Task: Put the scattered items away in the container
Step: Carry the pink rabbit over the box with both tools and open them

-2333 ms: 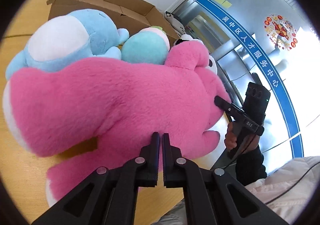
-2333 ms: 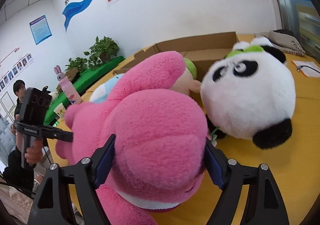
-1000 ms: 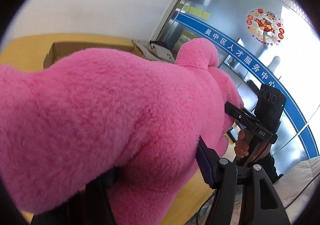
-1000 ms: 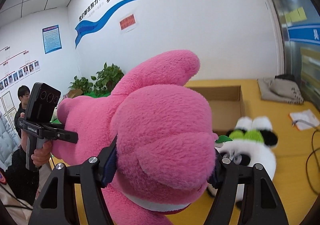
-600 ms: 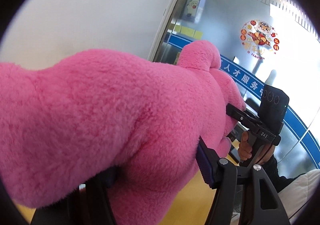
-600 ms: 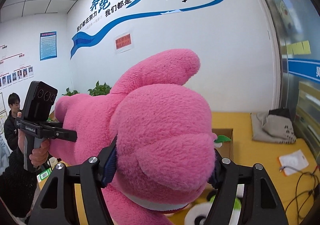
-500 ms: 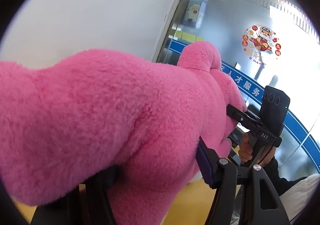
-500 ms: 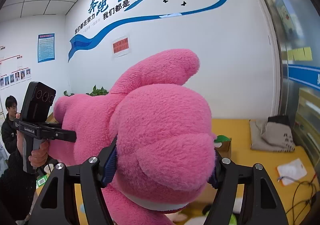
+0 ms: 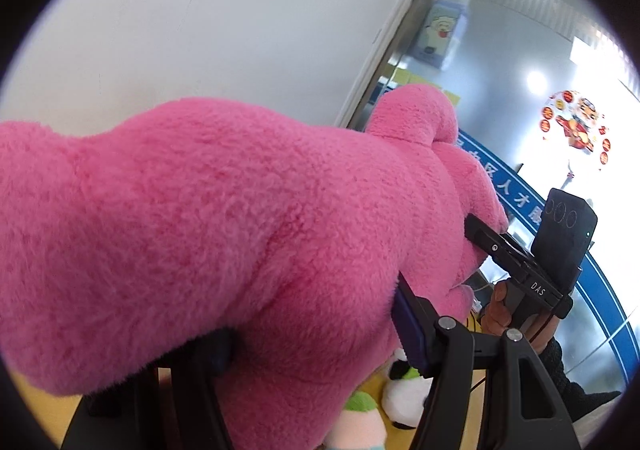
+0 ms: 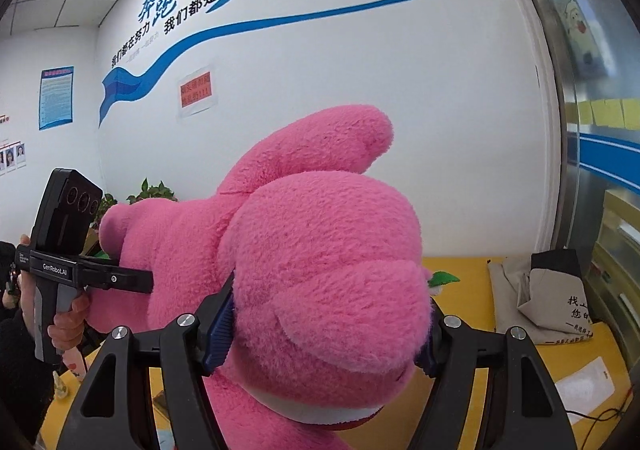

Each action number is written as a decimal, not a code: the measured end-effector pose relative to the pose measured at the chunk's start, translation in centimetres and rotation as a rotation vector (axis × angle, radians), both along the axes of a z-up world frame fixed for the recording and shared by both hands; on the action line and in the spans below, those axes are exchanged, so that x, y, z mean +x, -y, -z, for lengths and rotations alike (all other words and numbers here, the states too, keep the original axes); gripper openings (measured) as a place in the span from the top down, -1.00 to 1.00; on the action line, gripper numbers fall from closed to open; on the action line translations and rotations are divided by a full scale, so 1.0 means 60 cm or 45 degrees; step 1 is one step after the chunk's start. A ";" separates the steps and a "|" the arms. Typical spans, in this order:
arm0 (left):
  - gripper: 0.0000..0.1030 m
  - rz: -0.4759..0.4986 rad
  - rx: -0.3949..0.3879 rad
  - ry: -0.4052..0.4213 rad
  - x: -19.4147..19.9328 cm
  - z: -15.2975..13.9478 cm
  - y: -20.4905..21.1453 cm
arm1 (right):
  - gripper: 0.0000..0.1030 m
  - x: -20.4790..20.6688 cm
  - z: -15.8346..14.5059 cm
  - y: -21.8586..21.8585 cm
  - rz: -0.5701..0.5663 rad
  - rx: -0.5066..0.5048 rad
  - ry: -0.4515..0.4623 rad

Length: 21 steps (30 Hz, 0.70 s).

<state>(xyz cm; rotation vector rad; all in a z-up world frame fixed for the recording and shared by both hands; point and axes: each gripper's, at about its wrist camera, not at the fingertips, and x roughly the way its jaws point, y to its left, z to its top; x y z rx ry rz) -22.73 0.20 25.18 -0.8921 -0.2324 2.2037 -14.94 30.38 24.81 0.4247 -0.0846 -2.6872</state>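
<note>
Right wrist view: right tongs (image 10: 326, 324) set wide, blue pads pressed into both sides of the pink plush bear's (image 10: 320, 250) head, fur bulging between them. One ear sticks up past the grip. Head end is carried by this hand.

Left wrist view: left tongs (image 9: 312, 334) also spread fairly wide and clamped across the bear's (image 9: 224, 230) body near its lower end; right-side pad sunk into fur, the other finger mostly buried under the plush. Each view shows the opposite tongs biting the far end, gripped by a person's hand (image 10: 66, 324).

Key relation: the bear's long axis runs between the two tongs, one at each end, toy hanging clear above the yellow surface (image 10: 468, 278). Neither hand is nearer; both carry it.

Below the bear, on the surface: a panda plush (image 9: 404, 402) and a green-capped plush (image 9: 360, 418), apparently yet to be tidied. A beige cloth bag (image 10: 548, 298) lies at the far edge.

Container not visible in either view, so I cannot tell which way it lies. Judgement: transport phase; the next move needs both hands travelling together and lowering the bear lengthwise into the container.
</note>
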 end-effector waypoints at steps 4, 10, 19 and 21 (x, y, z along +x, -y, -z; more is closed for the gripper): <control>-0.25 -0.013 -0.027 0.089 -0.082 0.077 -0.023 | -0.47 -0.103 0.084 -0.018 0.065 -0.062 0.122; -0.25 -0.028 -0.080 0.302 -0.174 0.229 -0.044 | -0.47 -0.217 0.233 -0.035 0.105 -0.081 0.356; -0.25 -0.063 -0.134 0.514 -0.210 0.366 -0.051 | -0.46 -0.272 0.364 -0.040 0.136 -0.035 0.618; -0.26 -0.078 -0.138 0.527 -0.213 0.377 -0.049 | -0.46 -0.276 0.369 -0.044 0.150 -0.034 0.629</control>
